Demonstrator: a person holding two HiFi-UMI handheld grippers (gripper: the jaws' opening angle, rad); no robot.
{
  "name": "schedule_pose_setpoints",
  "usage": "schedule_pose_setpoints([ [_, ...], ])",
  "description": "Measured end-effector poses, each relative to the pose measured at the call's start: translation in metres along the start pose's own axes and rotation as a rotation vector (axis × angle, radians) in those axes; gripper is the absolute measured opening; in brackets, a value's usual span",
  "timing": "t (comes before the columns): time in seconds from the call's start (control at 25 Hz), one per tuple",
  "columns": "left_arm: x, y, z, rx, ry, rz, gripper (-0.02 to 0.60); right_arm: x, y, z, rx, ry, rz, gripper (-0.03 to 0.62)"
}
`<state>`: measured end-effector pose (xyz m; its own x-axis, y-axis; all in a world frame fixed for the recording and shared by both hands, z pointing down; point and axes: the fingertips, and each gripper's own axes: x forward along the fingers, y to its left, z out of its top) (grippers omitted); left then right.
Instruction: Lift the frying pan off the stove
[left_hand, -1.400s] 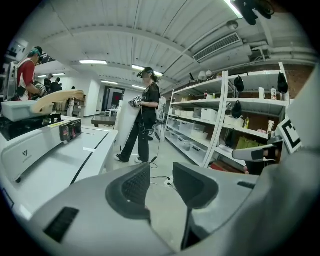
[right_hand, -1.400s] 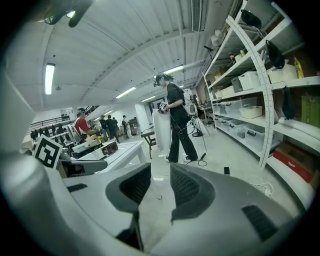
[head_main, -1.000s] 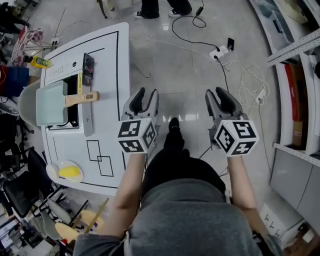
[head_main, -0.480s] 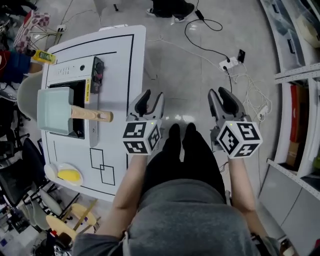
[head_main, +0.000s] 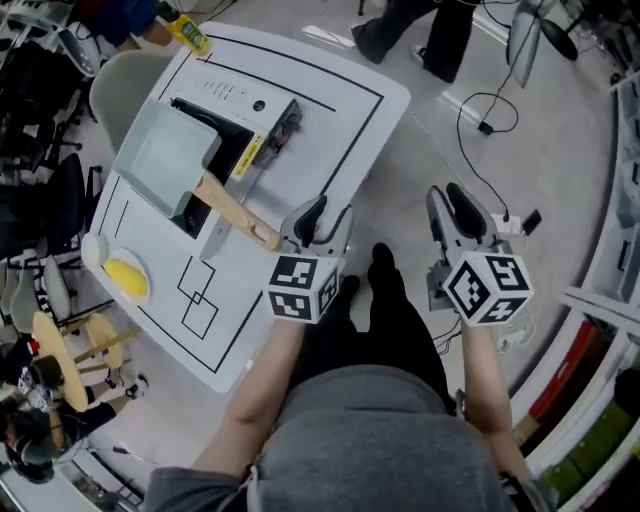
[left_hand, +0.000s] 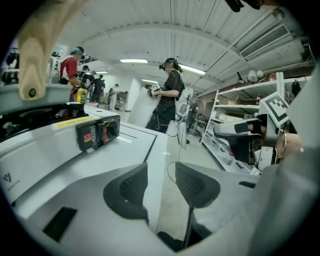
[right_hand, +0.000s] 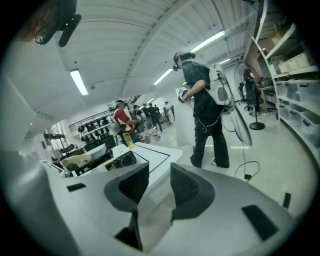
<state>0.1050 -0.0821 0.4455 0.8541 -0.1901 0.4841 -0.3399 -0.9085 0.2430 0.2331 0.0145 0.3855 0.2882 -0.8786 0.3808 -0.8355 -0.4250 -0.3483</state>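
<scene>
Toward the upper left of the head view, the pale green frying pan (head_main: 165, 160) sits on the black stove (head_main: 232, 140), which stands on the white desk (head_main: 320, 150). Its wooden handle (head_main: 235, 212) sticks out past the stove toward the lower right of the frame, so a free end points at the person, ready to be taken. The left claw (head_main: 328, 212) hovers just beside that end without touching it. In the left gripper view its jaws stand wide apart with nothing between them, and the handle shows at the upper left, off their line. I judge this to be the approach: the claw has to swing toward the handle before it can close. The right claw (head_main: 447, 195) hangs over the floor at the right of the frame, well apart from the desk, jaws partly apart and empty, probably because one claw is enough for the handle.
</scene>
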Motion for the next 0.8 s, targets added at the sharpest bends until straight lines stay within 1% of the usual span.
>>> schedule_pose_setpoints([
  [0.08,-0.005,0.016,0.002,-0.042,-0.02,0.09,0.163,0.026,0.012,0.01,-0.033,0.028,0.094,0.138],
  [0.24,-0.02,0.043,-0.002,-0.128,-0.048,0.241,0.163,0.064,0.043,0.018,-0.085,0.085,0.252,0.135],
  [0.52,-0.066,0.074,-0.028,-0.283,-0.097,0.509,0.163,0.103,0.111,0.01,-0.17,0.2,0.544,0.132],
  [0.64,-0.089,0.08,-0.038,-0.344,-0.129,0.6,0.163,0.105,0.136,0.001,-0.193,0.247,0.646,0.132],
  [0.8,-0.116,0.085,-0.047,-0.395,-0.161,0.704,0.163,0.106,0.162,-0.009,-0.215,0.293,0.749,0.13],
])
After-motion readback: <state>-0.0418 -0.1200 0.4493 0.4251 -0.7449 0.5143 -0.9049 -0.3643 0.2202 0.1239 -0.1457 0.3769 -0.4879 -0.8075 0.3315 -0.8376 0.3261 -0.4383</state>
